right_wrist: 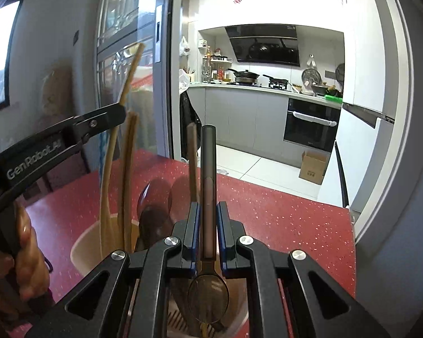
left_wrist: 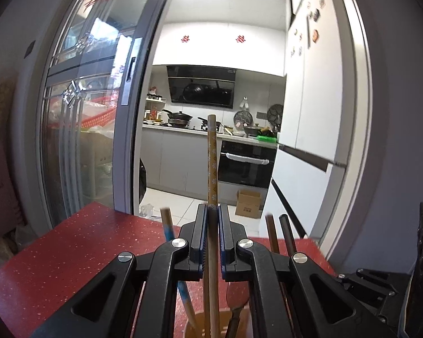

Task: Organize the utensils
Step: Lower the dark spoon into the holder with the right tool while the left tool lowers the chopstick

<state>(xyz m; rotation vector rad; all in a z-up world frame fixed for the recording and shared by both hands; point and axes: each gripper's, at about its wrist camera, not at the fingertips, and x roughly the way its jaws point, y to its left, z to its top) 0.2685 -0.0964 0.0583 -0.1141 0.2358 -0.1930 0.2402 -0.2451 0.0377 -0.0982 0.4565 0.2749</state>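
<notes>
Right wrist view | spoon [right_wrist: 207, 169] clamped in right hand-held gripper [right_wrist: 207, 236] above cup [right_wrist: 81, 250] on counter [right_wrist: 282, 211] | chopstick [left_wrist: 211, 163] clamped in left hand-held gripper [left_wrist: 211, 239] | several utensils already stowed, these two judged left

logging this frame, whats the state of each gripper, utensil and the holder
left gripper: jaws shut on the wooden chopstick
wooden chopstick: upright, lower end down in the utensil holder
right gripper: jaws shut on the dark spoon
dark spoon: handle up, bowl down over the holder
utensil holder: upright on the red table, holds several utensils
</notes>
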